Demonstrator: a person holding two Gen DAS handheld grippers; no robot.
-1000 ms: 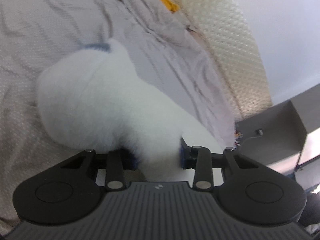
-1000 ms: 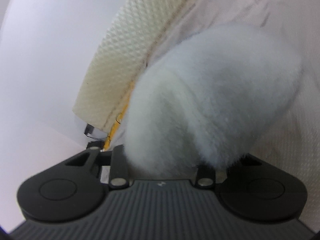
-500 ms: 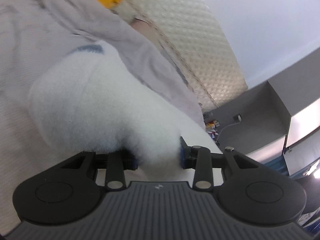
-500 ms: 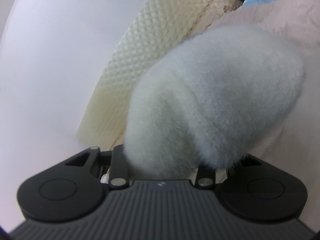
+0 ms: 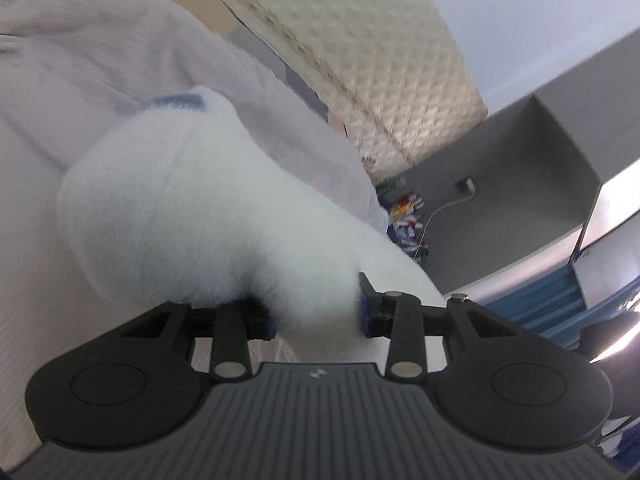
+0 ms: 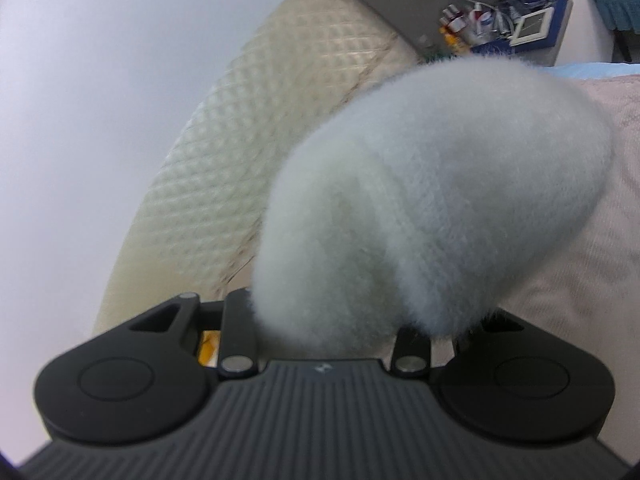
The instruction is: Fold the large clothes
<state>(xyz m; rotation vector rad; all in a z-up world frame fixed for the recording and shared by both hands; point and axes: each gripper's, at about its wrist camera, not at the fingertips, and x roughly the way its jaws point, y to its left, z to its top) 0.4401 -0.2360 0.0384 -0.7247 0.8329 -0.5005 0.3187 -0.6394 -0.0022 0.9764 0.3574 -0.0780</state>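
Observation:
A thick white fleece garment (image 5: 192, 200) with a blue trim at its far edge bulges out in front of my left gripper (image 5: 318, 316), which is shut on a bunch of it; its blue pads press into the pile from both sides. In the right wrist view the same white fleece garment (image 6: 432, 200) fills the middle as a rounded roll. My right gripper (image 6: 328, 320) is shut on it, and the fluff hides both fingertips. The garment hangs above the pale pink bedsheet (image 5: 80, 60).
A cream quilted headboard (image 5: 360, 60) runs along the bed's far side, with a white wall behind it. A grey shelf unit (image 5: 520, 160) holds small colourful clutter (image 5: 404, 208) and a cable. The pink sheet (image 6: 600, 260) lies below right.
Both grippers have swept sideways along the bed and risen a little, carrying the fleece. The shelf unit and its clutter have come into both views; the yellow item has left the left view.

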